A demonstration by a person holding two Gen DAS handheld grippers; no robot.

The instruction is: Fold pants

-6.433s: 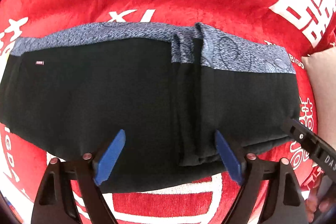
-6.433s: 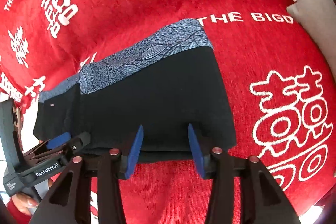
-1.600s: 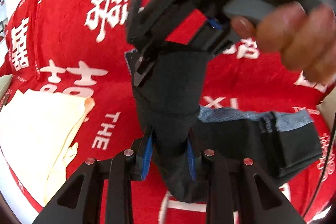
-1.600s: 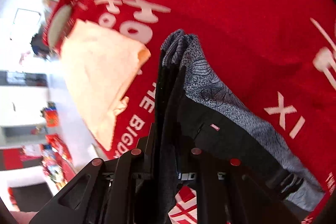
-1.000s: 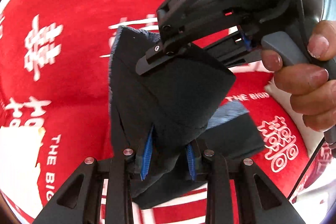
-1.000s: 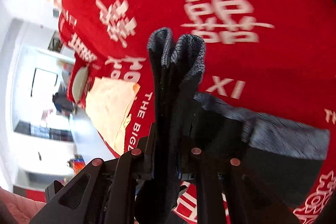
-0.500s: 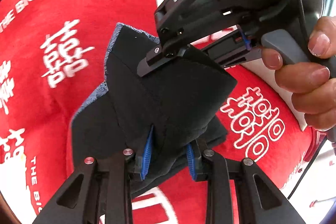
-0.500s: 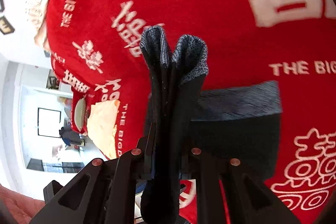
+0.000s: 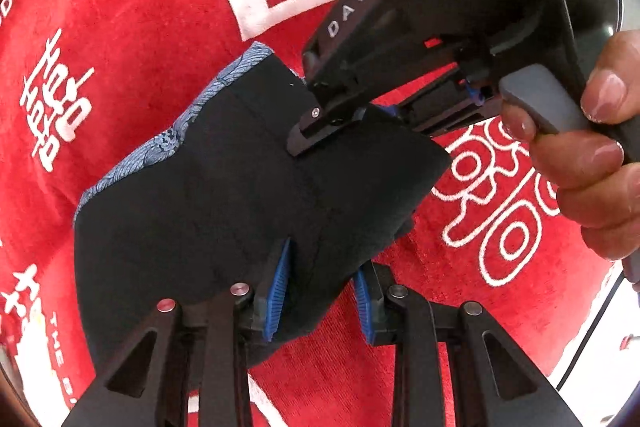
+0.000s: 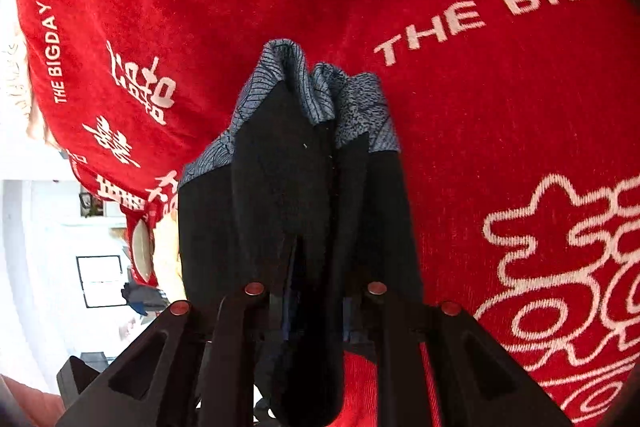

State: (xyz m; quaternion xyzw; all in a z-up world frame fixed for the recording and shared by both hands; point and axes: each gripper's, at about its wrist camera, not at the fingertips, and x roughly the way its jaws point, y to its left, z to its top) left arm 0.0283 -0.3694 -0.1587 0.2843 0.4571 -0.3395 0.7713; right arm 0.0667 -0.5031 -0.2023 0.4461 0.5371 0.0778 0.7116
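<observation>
My left gripper (image 9: 320,287), jaws just easing apart around the black pants (image 9: 224,211), has laid the fold; my right gripper (image 10: 316,311) remains clamped on them.

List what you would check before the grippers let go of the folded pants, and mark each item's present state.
1. Left gripper holds the pants: ok, fabric sits between its pads, though its jaws have just been opening.
2. Right gripper shut on the pants: ok.
3. Lifted half over the lower layer: ok.
4. Waistband flat: not ok, bunched.
5. Edges aligned: cannot tell.
6. Lower layer resting on the red blanket: ok.
</observation>
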